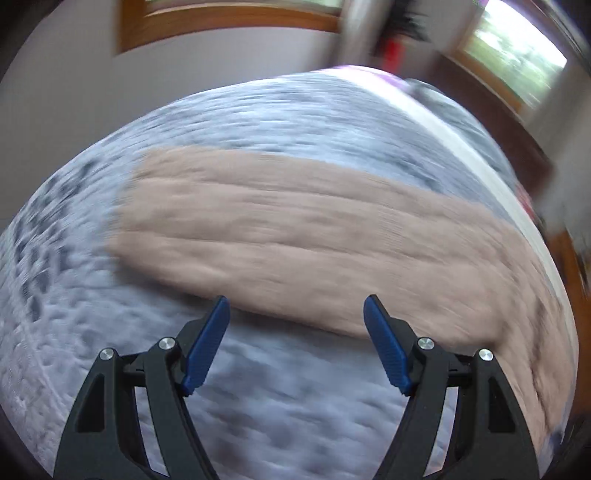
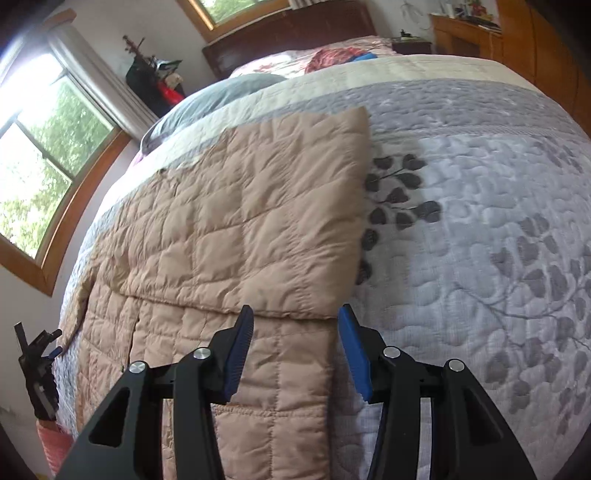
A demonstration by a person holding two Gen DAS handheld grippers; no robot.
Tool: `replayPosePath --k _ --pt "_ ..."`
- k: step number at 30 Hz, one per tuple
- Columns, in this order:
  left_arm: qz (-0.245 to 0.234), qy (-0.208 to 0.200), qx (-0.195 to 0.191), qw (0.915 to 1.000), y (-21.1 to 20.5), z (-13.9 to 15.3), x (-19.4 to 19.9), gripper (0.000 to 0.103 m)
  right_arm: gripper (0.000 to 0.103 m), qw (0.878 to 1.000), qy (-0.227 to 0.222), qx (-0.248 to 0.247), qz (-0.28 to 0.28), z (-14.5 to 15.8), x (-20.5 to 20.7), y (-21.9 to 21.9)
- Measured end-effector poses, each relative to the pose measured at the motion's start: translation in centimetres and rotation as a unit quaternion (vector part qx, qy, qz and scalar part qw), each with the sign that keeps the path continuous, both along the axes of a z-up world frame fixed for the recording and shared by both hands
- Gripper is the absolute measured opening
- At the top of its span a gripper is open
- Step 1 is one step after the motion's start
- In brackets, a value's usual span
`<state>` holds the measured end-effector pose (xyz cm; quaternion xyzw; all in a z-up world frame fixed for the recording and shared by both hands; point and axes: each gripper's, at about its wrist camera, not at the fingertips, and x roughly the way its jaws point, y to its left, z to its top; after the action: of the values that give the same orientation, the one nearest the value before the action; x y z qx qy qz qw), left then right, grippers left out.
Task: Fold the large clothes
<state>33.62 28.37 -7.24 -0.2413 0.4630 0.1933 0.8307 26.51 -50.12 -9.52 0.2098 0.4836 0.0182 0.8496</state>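
Observation:
A tan quilted garment (image 2: pixel 236 229) lies spread on the bed, with one part folded over the rest; the fold's edge runs just ahead of my right gripper. It also shows in the blurred left wrist view (image 1: pixel 303 240) as a long tan band. My right gripper (image 2: pixel 295 317) is open and empty, just above the garment near its right edge. My left gripper (image 1: pixel 297 306) is open and empty above the grey bedspread (image 1: pixel 258 406), at the near edge of the garment. The left gripper also appears in the right wrist view (image 2: pixel 37 365) at the far left.
The bed has a grey leaf-patterned quilt (image 2: pixel 480 240) and a grey pillow (image 2: pixel 221 92) near a dark headboard (image 2: pixel 295 29). Windows (image 2: pixel 40 147) line the left wall. A wooden dresser (image 2: pixel 472 33) stands at the far right. A black bag (image 2: pixel 155 85) sits by the headboard.

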Motion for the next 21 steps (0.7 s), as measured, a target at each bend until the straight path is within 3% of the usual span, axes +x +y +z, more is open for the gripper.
replayPosePath --k 4,10,12,17,21 --pt "0.048 -0.008 -0.052 0.9975 4.0 -1.5 0.1 0.074 0.049 1.0 0.009 -0.011 0.002 -0.7 0.2 0.4" --pt "0.067 -0.027 -0.061 0.9955 5.7 -1.8 1.7 0.071 0.049 1.0 0.015 -0.017 0.005 -1.4 0.5 0.7" --pt "0.077 -0.025 -0.051 0.9954 6.0 -1.8 1.9 0.061 0.05 1.0 0.018 -0.019 0.006 -1.6 0.6 0.7" --pt "0.099 -0.032 -0.052 0.9932 7.5 -2.1 0.7 0.014 0.05 1.0 0.025 -0.018 0.004 -2.2 0.8 0.7" --pt "0.099 -0.043 -0.069 0.9918 8.2 -2.1 0.4 0.004 0.05 0.999 0.03 -0.017 0.004 -2.7 0.8 0.4"
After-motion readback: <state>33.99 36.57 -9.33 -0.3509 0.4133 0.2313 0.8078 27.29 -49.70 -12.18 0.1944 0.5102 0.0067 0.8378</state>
